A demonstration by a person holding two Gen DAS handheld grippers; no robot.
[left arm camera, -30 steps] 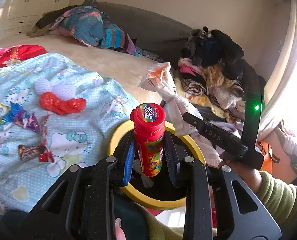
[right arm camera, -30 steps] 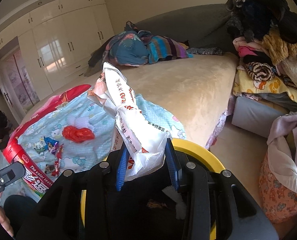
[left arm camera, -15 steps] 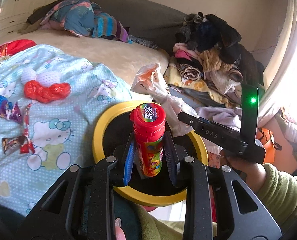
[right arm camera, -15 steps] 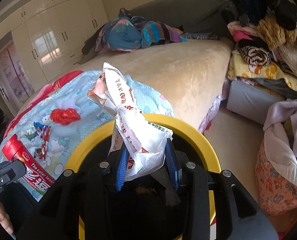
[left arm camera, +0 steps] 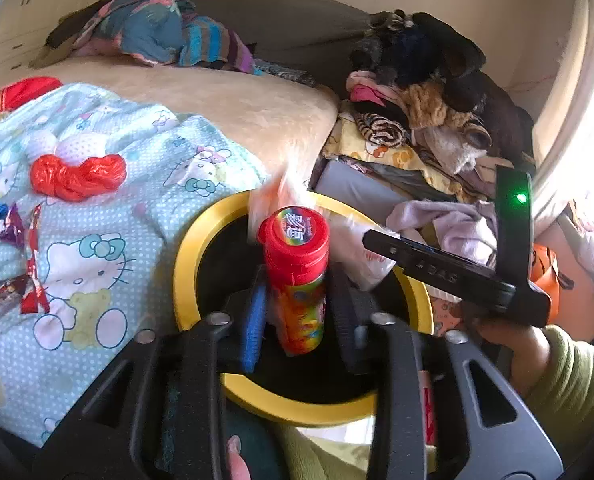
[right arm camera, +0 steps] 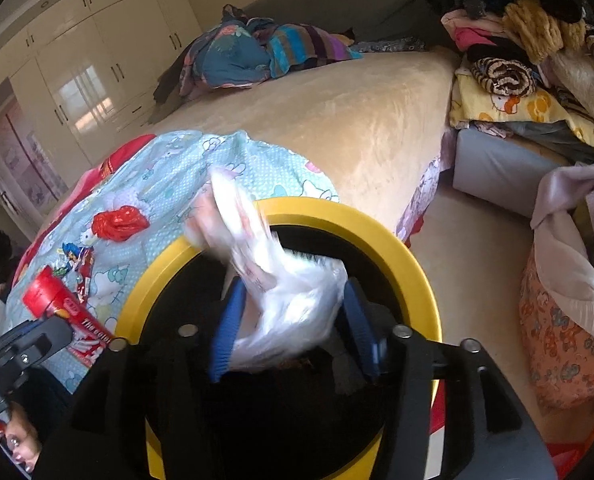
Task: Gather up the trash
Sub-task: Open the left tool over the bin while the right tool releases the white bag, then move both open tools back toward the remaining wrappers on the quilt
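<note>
My left gripper (left arm camera: 299,316) is over the yellow-rimmed black bin (left arm camera: 185,264). Its jaws stand apart from the red-capped candy tube (left arm camera: 297,276), which hangs blurred between them. My right gripper (right arm camera: 293,328) is also over the bin (right arm camera: 377,232), its jaws wide, with the white plastic bag (right arm camera: 281,280) blurred and loose between them. The bag also shows in the left wrist view (left arm camera: 357,256). A red plastic bag (left arm camera: 77,176) and several candy wrappers (left arm camera: 13,264) lie on the Hello Kitty blanket (left arm camera: 97,280).
The bed (left arm camera: 237,108) is behind the bin, with bundled clothes (left arm camera: 157,36) at its far end. A pile of clothes (left arm camera: 429,112) stands to the right. A laundry basket (right arm camera: 565,320) stands on the floor at the right.
Both grippers moved over the bin and opened. The candy tube and the white bag, held firmly before, are now blurred and loose between the jaws.
</note>
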